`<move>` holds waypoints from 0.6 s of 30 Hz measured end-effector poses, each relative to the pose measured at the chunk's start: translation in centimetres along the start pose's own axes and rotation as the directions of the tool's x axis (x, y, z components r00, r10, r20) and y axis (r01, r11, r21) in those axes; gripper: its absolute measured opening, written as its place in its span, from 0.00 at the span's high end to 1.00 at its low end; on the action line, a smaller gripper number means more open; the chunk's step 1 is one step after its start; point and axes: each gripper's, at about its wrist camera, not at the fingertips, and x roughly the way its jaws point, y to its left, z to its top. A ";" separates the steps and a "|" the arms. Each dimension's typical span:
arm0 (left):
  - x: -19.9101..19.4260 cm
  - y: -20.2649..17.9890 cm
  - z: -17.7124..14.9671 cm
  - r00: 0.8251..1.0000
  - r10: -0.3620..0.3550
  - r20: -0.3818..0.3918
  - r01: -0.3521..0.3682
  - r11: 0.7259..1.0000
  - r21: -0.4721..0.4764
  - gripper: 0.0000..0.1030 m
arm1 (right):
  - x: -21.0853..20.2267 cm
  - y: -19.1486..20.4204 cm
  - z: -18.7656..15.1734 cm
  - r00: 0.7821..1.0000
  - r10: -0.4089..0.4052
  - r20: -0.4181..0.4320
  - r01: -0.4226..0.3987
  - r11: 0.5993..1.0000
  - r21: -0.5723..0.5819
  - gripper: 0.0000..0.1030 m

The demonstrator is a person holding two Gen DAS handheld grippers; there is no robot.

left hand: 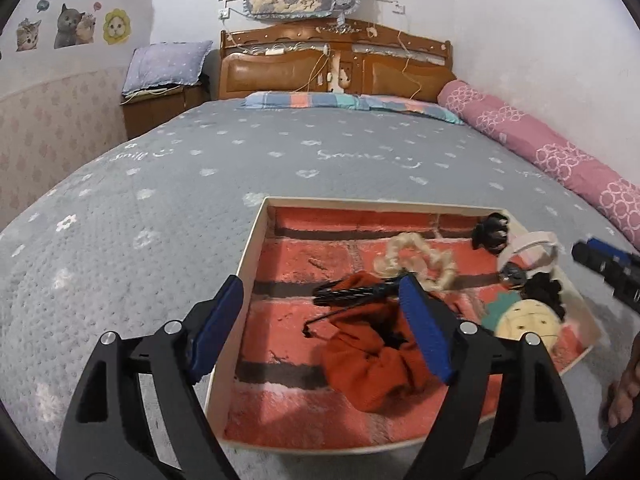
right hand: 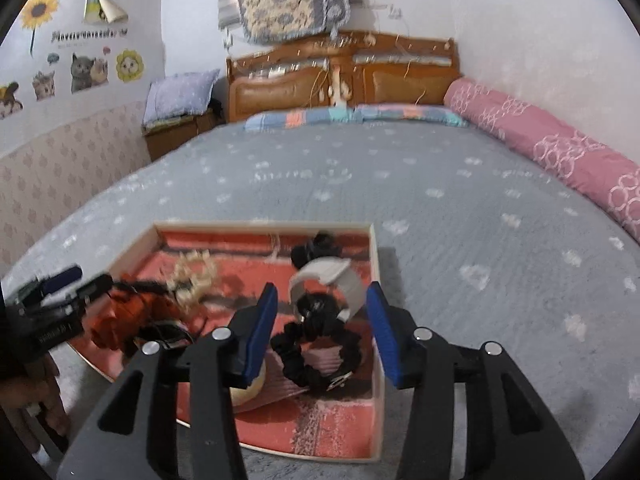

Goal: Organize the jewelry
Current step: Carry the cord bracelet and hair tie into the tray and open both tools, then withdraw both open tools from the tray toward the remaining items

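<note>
Down on the grey bedspread (left hand: 160, 208) sits a shallow cream tray (left hand: 250, 248) lined with a red brick-patterned cloth, and the hair accessories and jewelry lie inside it. In the left wrist view the left gripper (left hand: 320, 300) stands wide, its blue pads apart with nothing pressed between them; below it, at about six o'clock of the tray's middle, lies an orange scrunchie (left hand: 360, 368), with a black braided hair tie (left hand: 352, 293) just above it. A cream scrunchie (left hand: 416, 260) lies toward twelve o'clock, a black claw clip (left hand: 490, 232) in the far corner at two o'clock.

In the right wrist view the right gripper (right hand: 322, 312) is partly open, gripping nothing; between its pads, lower down, a black scrunchie (right hand: 320, 348) rests on the cloth, touching a white watch (right hand: 332, 280) at its twelve o'clock. A beige round item (right hand: 250, 390) peeks out at seven o'clock, mostly hidden behind the left finger.
</note>
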 end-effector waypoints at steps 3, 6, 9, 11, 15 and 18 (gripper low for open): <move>-2.0 -0.5 0.0 1.000 0.025 0.008 -0.025 1.000 0.017 0.21 | -2.3 -0.5 0.5 1.000 -0.010 0.015 0.010 1.000 0.008 0.51; -5.1 -1.0 -0.4 1.000 0.023 -0.014 -0.023 1.000 0.003 0.16 | -5.9 -1.4 0.1 1.000 -0.027 -0.007 0.027 1.000 0.009 0.49; -9.2 -2.3 -2.1 0.999 0.031 -0.029 -0.031 0.999 0.008 0.12 | -10.0 -2.3 -1.1 0.999 -0.052 -0.016 0.052 0.998 -0.026 0.38; -11.3 -3.0 -3.4 0.999 0.028 -0.042 -0.028 1.000 0.004 0.08 | -12.5 -3.2 -2.2 0.999 -0.046 -0.015 0.046 0.999 -0.020 0.32; -15.9 -4.7 -7.3 0.998 0.022 -0.051 -0.022 1.000 -0.002 0.05 | -18.3 -4.7 -6.5 0.999 -0.049 -0.023 0.047 0.997 -0.061 0.21; -17.9 -5.8 -10.6 0.998 0.030 -0.056 -0.029 0.999 0.028 0.05 | -20.3 -6.4 -9.9 0.999 -0.043 -0.030 0.042 0.999 -0.033 0.17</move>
